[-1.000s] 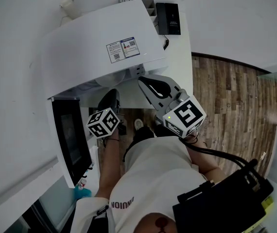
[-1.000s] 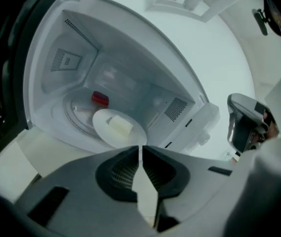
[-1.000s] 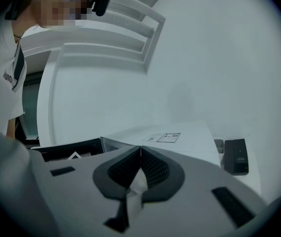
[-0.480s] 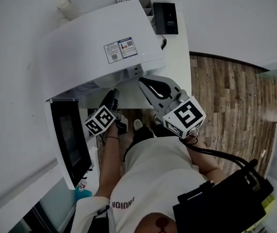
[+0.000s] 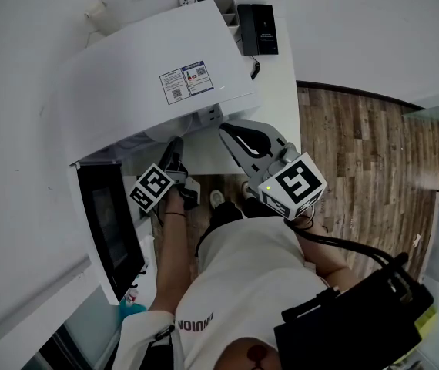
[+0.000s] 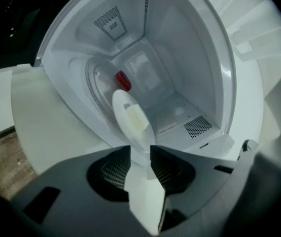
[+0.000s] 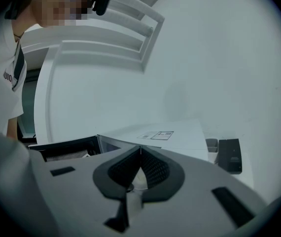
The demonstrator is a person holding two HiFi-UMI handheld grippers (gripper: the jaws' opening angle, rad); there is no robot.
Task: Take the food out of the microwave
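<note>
At the left of the head view we see the dark-glass door (image 5: 112,226) of the white microwave (image 5: 150,68) swung open. Just right of it, the left gripper (image 5: 175,146) reaches into the mouth of the oven.

In the left gripper view the cavity fills the frame. A white plate (image 6: 145,139) sits at the centre with a pale yellow piece of food (image 6: 136,120) on it. A small red piece (image 6: 123,81) lies just behind it, towards the upper left, so the food is inside the microwave. The fingers (image 6: 167,169) of the left gripper (image 6: 140,149) are released and opening. The white strip between them looks to us like the near rim of the plate, though the angle is too steep to be sure, and the pads do not press on it.

Further right in the head view, the right gripper (image 5: 229,132) hangs over the white tabletop (image 5: 277,91), just beside the front of the microwave. In its own view the right gripper (image 7: 139,154) has its fingers clenched tip to tip on nothing.

A black box (image 5: 256,28) stands on the tabletop at the upper centre, touching the microwave's right side. The wooden floor (image 5: 358,153) fills the right of the frame.
</note>
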